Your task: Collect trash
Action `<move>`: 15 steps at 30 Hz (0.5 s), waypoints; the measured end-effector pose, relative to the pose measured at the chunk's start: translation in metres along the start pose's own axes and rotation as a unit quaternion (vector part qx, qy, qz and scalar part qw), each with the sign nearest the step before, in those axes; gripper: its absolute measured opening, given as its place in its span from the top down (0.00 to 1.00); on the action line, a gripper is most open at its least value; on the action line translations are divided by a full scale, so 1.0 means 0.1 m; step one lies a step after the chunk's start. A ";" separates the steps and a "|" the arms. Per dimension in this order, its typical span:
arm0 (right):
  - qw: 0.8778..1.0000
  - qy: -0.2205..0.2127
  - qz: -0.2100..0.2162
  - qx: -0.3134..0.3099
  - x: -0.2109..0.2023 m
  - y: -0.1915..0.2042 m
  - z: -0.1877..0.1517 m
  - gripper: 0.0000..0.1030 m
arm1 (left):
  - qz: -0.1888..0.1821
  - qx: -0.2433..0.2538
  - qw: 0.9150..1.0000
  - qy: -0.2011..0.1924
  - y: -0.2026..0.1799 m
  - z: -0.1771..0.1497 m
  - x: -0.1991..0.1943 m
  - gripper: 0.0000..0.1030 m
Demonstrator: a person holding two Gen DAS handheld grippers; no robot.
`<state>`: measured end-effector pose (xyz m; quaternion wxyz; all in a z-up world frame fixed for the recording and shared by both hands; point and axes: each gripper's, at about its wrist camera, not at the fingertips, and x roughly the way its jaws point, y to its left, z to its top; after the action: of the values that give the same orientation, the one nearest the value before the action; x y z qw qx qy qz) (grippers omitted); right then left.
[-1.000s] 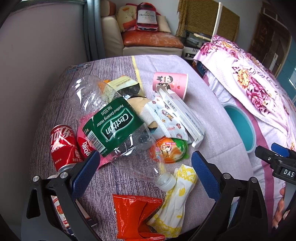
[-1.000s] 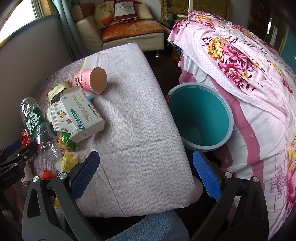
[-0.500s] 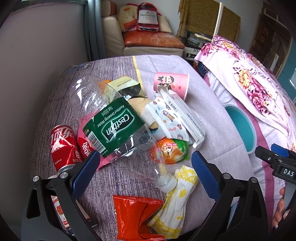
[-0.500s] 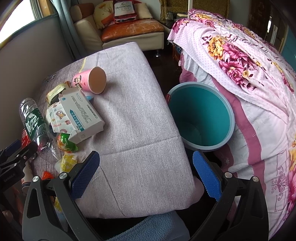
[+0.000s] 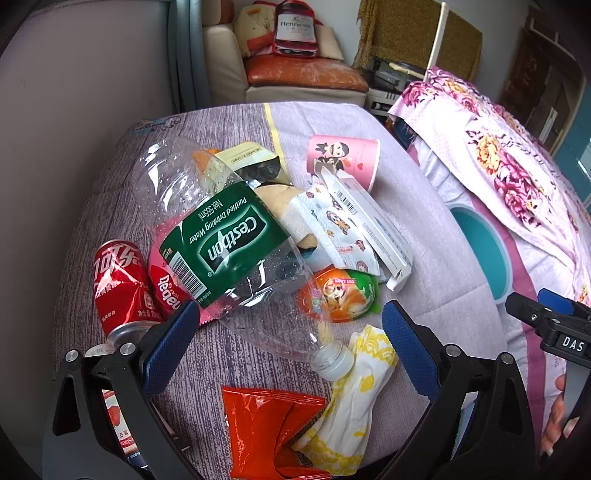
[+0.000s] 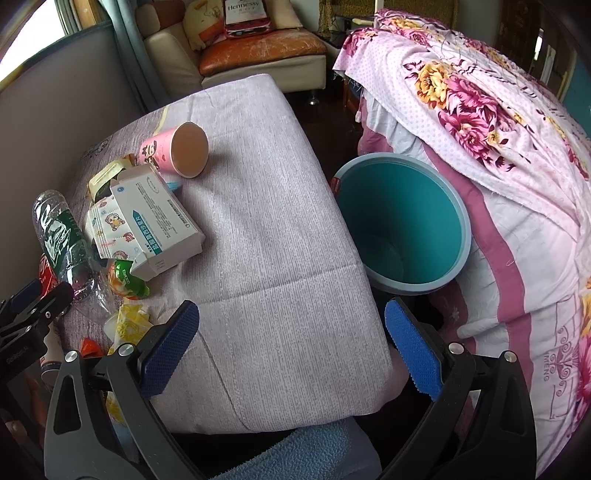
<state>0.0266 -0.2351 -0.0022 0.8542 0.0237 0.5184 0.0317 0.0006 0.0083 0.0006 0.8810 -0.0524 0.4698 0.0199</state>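
Centrally, trash lies on a mauve cloth [image 6: 280, 229]: bottle [image 5: 221, 243], can [image 5: 118, 284], cup [image 5: 343, 160], box [image 6: 159, 218]; left gripper [image 5: 286, 332] wide, empty; right gripper [image 6: 291, 343] wide, empty; only the right view shows the whole teal bin [image 6: 402, 225] beside a floral bed [image 6: 498, 129].

Beige sofa [image 5: 295, 74] behind, floral-covered bed [image 6: 498, 147] alongside, daylight window [image 6: 33, 33].

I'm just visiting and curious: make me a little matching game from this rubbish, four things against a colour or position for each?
Things:
1. water bottle
2. paper cup
3. soda can
4. bin

Descriptions:
A. teal, standing beside the table
B. red, dented
C. pink, lying on its side
D. clear, crushed, green label

Pairs: 1-D, 2-C, 3-B, 4-A
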 end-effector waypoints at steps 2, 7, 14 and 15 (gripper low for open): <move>1.000 0.003 -0.001 0.000 0.01 0.01 0.00 0.06 | -0.002 -0.002 1.000 0.001 0.01 0.00 0.01 0.04; 1.000 0.010 0.000 -0.001 0.03 0.04 -0.01 0.06 | -0.007 -0.008 1.000 0.004 0.05 0.00 0.02 0.04; 1.000 0.013 -0.005 -0.001 0.00 0.06 -0.02 0.06 | -0.012 -0.005 1.000 0.005 0.05 -0.02 0.00 0.04; 1.000 0.013 -0.006 -0.002 0.00 0.07 -0.03 0.06 | -0.013 -0.005 1.000 0.005 0.05 -0.03 -0.01 0.04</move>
<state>0.0239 -0.2277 -0.0029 0.8476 0.0190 0.5296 0.0279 -0.0026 0.0133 -0.0010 0.8787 -0.0624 0.4732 0.0106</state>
